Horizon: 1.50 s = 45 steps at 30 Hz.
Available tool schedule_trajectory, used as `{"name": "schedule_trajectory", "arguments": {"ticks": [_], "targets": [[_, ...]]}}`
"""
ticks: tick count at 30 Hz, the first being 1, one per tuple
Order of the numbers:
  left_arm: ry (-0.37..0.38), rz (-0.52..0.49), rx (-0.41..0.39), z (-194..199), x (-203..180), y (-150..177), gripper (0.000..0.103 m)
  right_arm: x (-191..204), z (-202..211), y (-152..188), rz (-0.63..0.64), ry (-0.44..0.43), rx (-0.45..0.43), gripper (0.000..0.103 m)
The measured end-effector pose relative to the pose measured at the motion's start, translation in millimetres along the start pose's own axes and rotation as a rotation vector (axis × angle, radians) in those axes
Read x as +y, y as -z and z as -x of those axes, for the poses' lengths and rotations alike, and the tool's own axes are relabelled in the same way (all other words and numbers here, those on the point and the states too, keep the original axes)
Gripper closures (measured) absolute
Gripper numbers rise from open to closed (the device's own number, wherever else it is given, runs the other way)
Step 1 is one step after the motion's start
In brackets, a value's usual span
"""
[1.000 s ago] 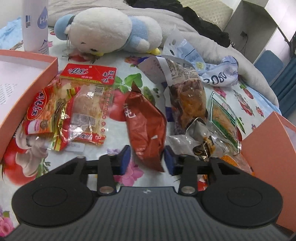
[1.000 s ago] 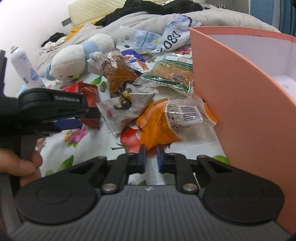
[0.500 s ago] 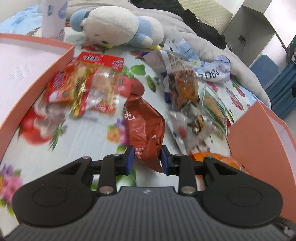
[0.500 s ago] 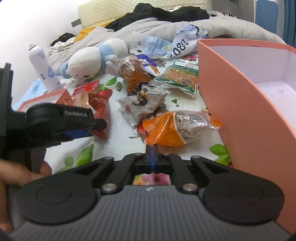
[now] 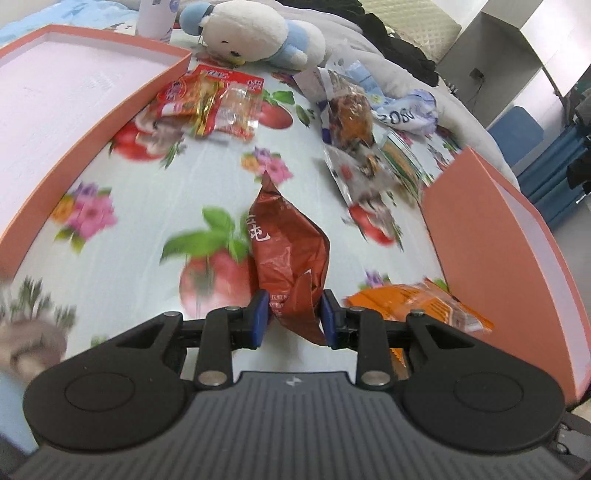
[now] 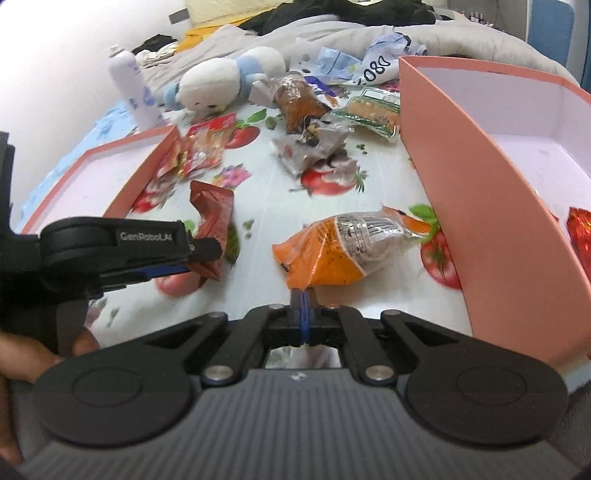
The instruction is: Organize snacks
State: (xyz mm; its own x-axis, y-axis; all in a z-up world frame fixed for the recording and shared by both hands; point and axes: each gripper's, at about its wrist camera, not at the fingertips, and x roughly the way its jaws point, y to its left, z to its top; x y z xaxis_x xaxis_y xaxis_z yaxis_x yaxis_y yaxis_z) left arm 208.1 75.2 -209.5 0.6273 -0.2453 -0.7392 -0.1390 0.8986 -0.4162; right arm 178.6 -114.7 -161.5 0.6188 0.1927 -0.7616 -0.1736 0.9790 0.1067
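My left gripper [image 5: 293,317] is shut on a dark red snack bag [image 5: 290,254] and holds it above the flowered cloth; the bag also shows in the right wrist view [image 6: 212,221], with the left gripper [image 6: 199,260] beside it. My right gripper [image 6: 303,314] is shut on the corner of an orange snack bag [image 6: 340,251], lifted off the cloth. That orange bag shows low right in the left wrist view [image 5: 417,306]. A pink box stands at the right [image 6: 461,177] with a red packet [image 6: 580,236] inside. A shallow pink lid lies at the left [image 5: 92,122].
Several more snack packets lie on the cloth: red ones [image 5: 214,99] by the lid, brown and grey ones [image 5: 354,129] further back. A plush bird [image 5: 255,33] and a white spray bottle [image 6: 131,88] stand at the far edge, with bedding behind.
Both grippers have lifted and pulled back with their bags. The right gripper closed on the orange bag's corner and raised it. The left gripper carried the dark red bag up off the cloth.
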Motion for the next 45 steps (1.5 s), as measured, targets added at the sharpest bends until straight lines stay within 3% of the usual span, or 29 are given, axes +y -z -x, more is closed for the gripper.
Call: {"name": "schedule_trajectory", "arguments": {"ticks": [10, 19, 20, 23, 24, 25, 27, 35, 37, 40, 45], "targets": [[-0.003, -0.003, -0.006, 47.9, -7.3, 50.5, 0.068, -6.3, 41.4, 33.7, 0.017, -0.087, 0.000, 0.100], [-0.017, -0.045, -0.009, 72.8, -12.6, 65.1, 0.067, -10.2, 60.0, 49.2, 0.002, -0.149, 0.019, 0.097], [-0.019, -0.051, -0.007, 74.2, -13.2, 65.2, 0.063, -11.0, 61.1, 49.6, -0.001, -0.158, 0.021, 0.097], [-0.031, -0.060, -0.012, 76.6, -15.0, 62.9, 0.037, -10.9, 67.3, 49.3, 0.024, -0.158, -0.017, 0.095], [-0.032, -0.068, -0.022, 77.9, -15.8, 62.2, 0.036, -11.3, 68.7, 49.3, 0.031, -0.156, -0.032, 0.089], [-0.030, -0.074, -0.026, 78.3, -16.2, 60.9, 0.036, -12.6, 69.3, 48.2, 0.038, -0.152, -0.048, 0.070], [-0.024, -0.068, -0.029, 76.6, -15.7, 57.0, 0.035, -15.4, 69.0, 45.3, 0.047, -0.150, -0.089, 0.048], [0.013, -0.021, -0.010, 53.3, -15.7, 38.2, 0.033, -18.6, 38.3, 28.4, 0.168, -0.076, -0.133, 0.050], [0.027, 0.006, -0.006, 48.3, -16.2, 34.7, 0.028, -18.8, 30.1, 26.3, 0.191, -0.066, -0.130, 0.043], [0.030, 0.033, 0.007, 39.0, -17.2, 30.3, 0.027, -18.2, 19.3, 24.5, 0.231, -0.045, -0.132, 0.041], [-0.014, 0.031, 0.026, 18.0, -23.7, 25.3, 0.027, -14.6, 3.6, 25.1, 0.290, -0.029, -0.111, 0.029]]}}
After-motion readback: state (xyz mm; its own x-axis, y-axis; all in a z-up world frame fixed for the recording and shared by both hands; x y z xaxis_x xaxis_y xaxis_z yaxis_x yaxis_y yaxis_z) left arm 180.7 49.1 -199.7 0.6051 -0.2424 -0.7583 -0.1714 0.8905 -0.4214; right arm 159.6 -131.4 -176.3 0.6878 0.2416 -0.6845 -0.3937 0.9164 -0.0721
